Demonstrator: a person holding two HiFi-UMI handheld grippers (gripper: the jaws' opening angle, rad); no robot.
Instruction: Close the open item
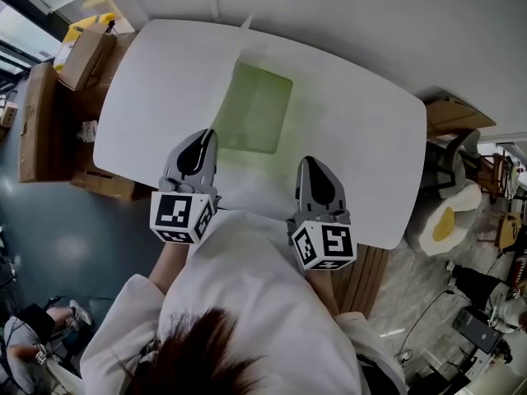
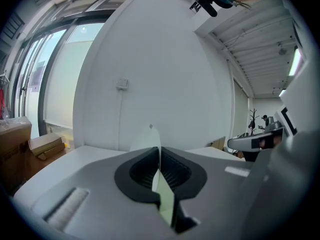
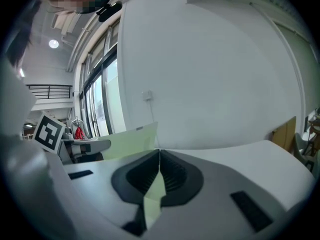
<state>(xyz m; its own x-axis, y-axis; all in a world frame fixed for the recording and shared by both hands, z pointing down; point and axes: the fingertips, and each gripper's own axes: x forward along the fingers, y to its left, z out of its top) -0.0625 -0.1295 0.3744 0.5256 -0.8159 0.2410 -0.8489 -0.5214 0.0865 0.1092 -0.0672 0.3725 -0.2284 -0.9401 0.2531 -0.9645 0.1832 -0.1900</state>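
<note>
A pale green folder (image 1: 257, 109) lies open on the white table (image 1: 370, 138). One thin leaf of it stands up on edge along its left side. My left gripper (image 1: 200, 136) is at the folder's near left corner. In the left gripper view that gripper (image 2: 160, 171) is shut on a thin pale leaf (image 2: 151, 140) seen edge-on between the pads. My right gripper (image 1: 312, 163) is at the near right. In the right gripper view it (image 3: 159, 171) is shut on a green sheet (image 3: 131, 140) that spreads away to the left.
Cardboard boxes (image 1: 49, 113) stand left of the table, with a yellow object (image 1: 82, 27) behind them. A chair with an egg-shaped cushion (image 1: 449, 220) is on the right. A white wall runs behind the table. A person (image 1: 25, 344) sits at the lower left.
</note>
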